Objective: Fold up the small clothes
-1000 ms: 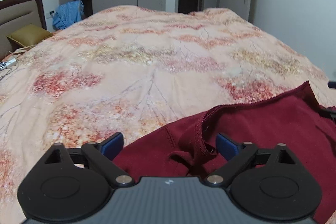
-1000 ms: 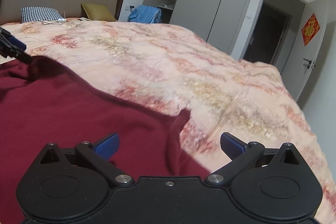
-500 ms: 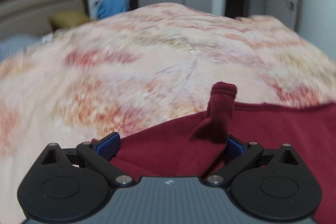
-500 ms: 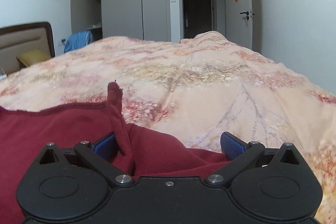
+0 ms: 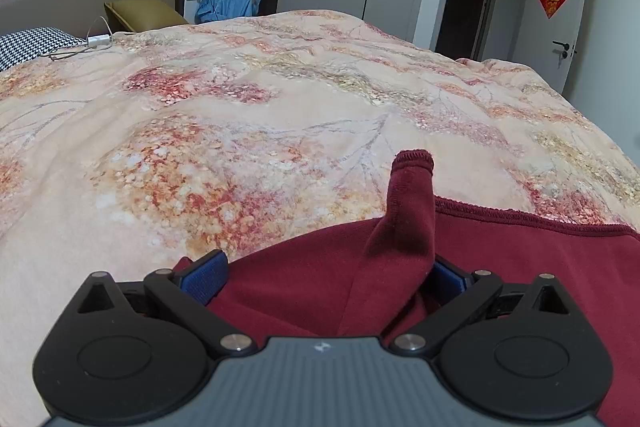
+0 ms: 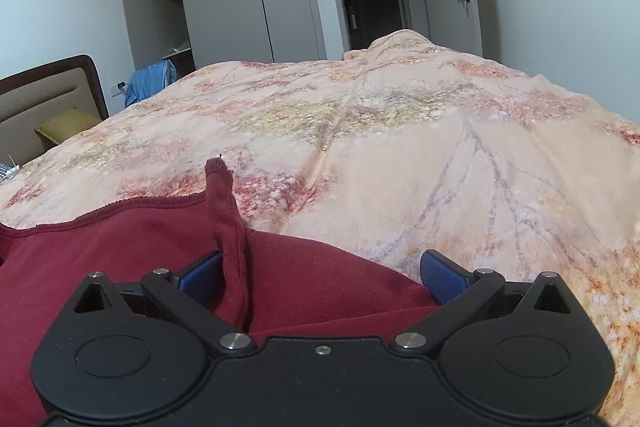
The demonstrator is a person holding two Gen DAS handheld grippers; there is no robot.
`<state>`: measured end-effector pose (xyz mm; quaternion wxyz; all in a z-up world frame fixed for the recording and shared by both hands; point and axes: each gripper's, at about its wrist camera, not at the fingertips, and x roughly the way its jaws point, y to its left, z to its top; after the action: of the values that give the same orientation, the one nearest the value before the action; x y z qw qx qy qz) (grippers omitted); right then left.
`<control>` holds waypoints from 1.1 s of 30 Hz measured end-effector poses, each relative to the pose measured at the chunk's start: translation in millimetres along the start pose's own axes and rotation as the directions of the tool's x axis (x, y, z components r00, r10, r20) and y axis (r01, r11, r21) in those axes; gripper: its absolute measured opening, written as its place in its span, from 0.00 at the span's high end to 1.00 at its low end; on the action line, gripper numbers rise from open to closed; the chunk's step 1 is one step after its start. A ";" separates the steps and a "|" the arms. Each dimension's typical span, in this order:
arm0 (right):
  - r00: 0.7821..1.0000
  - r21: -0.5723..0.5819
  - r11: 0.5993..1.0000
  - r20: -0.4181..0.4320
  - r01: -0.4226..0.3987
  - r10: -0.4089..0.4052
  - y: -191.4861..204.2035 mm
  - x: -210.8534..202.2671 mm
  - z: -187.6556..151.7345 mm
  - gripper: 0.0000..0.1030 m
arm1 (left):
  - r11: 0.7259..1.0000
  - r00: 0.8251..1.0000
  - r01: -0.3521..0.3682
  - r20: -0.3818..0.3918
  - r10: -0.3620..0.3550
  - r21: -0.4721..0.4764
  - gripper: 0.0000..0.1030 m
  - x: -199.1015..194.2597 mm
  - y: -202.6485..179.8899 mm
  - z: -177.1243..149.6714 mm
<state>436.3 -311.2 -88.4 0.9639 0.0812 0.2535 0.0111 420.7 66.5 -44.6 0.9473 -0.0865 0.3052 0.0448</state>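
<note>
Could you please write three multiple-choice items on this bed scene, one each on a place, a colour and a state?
1. Where does the garment lie?
A. on the floral bedspread
B. on the floor
C. in the wardrobe

2. What colour is the garment?
A. blue
B. dark red
C. white

3. How do the left gripper jaws stand?
A. closed tight
B. wide apart
C. out of view

Answers: 1 A, the cloth spreads over the bedspread; 2 B, it is dark red in both views; 3 B, its blue pads sit far apart with a fold beside one.
</note>
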 end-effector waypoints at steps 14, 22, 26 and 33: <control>0.999 0.065 0.997 0.010 -0.035 0.034 -9.8 -0.5 -1.3 0.00 | 1.000 1.000 0.015 0.014 -0.015 -0.019 0.00 -1.8 2.6 -1.3; 0.999 0.081 0.996 0.022 -0.045 0.044 -13.3 -2.4 -1.1 0.00 | 0.999 0.999 0.028 0.018 -0.027 -0.034 0.00 -3.0 4.6 -1.8; 0.998 0.099 0.993 0.037 -0.062 0.058 -16.8 -6.0 -1.4 0.00 | 0.990 0.995 0.096 0.024 -0.094 -0.105 0.00 -8.0 17.8 2.1; 0.997 0.092 0.995 0.077 -0.027 0.020 -12.3 -38.9 15.7 0.00 | 0.979 0.992 0.123 0.030 -0.120 -0.160 0.00 -52.7 31.9 16.7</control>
<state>409.8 -328.2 -58.0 0.9678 0.1293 0.2158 0.0077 383.1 99.3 -4.7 0.9411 -0.1812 0.2853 0.0124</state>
